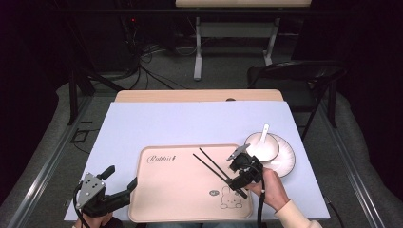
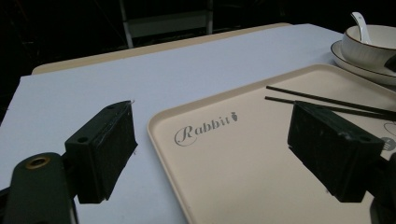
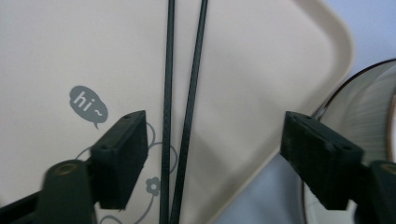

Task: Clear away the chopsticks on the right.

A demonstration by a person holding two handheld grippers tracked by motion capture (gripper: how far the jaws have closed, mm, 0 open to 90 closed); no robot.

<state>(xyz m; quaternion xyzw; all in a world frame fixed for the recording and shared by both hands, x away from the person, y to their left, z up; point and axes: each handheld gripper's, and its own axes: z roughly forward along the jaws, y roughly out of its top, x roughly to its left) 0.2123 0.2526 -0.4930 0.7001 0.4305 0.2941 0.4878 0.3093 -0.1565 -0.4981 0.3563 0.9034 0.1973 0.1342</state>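
The beige tray (image 1: 180, 209) carries the script word "Rabbit" with a small carrot beside it, printed near the corner that lies just ahead of the left gripper (image 1: 121, 178). Close under the right gripper (image 1: 239, 186) a grey speech bubble (image 3: 88, 105) reads "hi~", above a line drawing of a rabbit (image 1: 230, 199).

A white bowl (image 1: 262, 146) with a dark rim sits on a white plate (image 1: 285, 159) just beyond the right gripper, off the tray on the pale blue table cover (image 1: 190, 123). A white spoon (image 1: 264, 131) stands in the bowl.

The pair of black chopsticks (image 3: 180, 93) lies flat on the tray, running straight out between the right gripper's jaws. Those jaws stand released, wide apart, with neither pad touching the sticks. The left gripper is released too, jaws spread over the tray's near edge, with the chopsticks well off past its far jaw.
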